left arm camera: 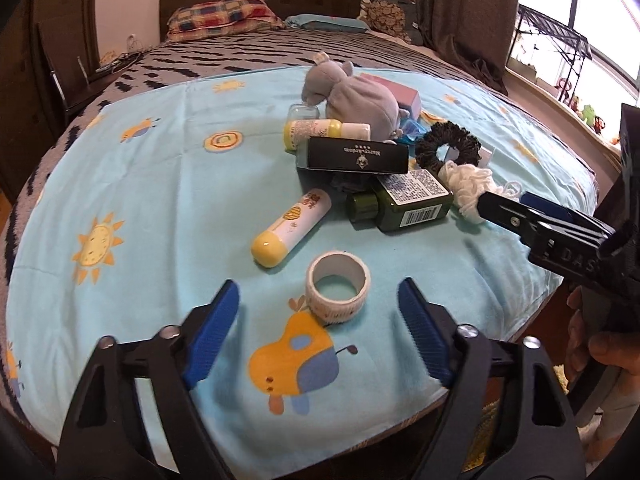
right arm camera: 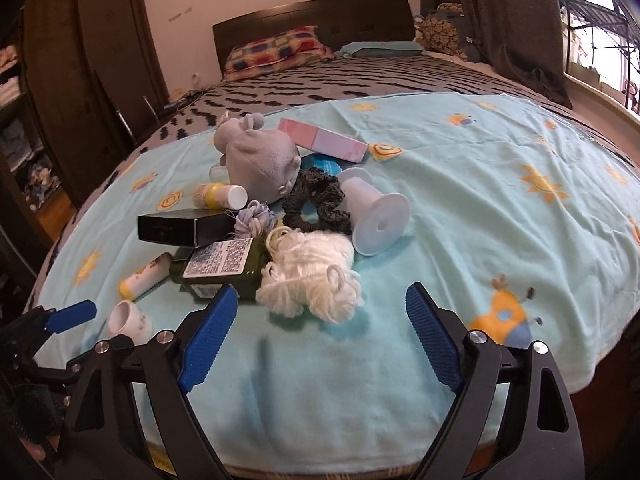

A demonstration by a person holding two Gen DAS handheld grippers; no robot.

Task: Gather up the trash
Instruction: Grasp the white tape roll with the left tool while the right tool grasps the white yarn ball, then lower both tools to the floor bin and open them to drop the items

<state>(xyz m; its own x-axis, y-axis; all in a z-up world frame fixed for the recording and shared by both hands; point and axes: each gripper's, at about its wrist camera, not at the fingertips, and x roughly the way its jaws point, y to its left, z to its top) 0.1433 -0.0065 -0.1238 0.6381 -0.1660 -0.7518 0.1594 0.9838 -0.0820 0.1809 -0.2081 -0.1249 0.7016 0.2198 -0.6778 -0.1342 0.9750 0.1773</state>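
A heap of items lies on a light blue blanket [left arm camera: 140, 208] on the bed. A white tape roll [left arm camera: 338, 286] sits just ahead of my open left gripper [left arm camera: 320, 340], between its blue fingers. Beyond it lie a yellow-capped tube [left arm camera: 290, 232], a green bottle [left arm camera: 400, 204] and a black box [left arm camera: 358, 156]. My right gripper [right arm camera: 320, 344] is open and empty, just short of a white yarn bundle [right arm camera: 312, 276]. It also shows in the left wrist view [left arm camera: 520, 208], beside the yarn [left arm camera: 468, 186].
A grey plush toy [right arm camera: 260, 160], a dark scrunchie [right arm camera: 316, 200], a pale plastic spool [right arm camera: 372, 216], a pink box [right arm camera: 324, 140] and a small yellow bottle [right arm camera: 220, 196] lie in the heap. Pillows [right arm camera: 276, 50] and a headboard are behind. The bed edge is below both grippers.
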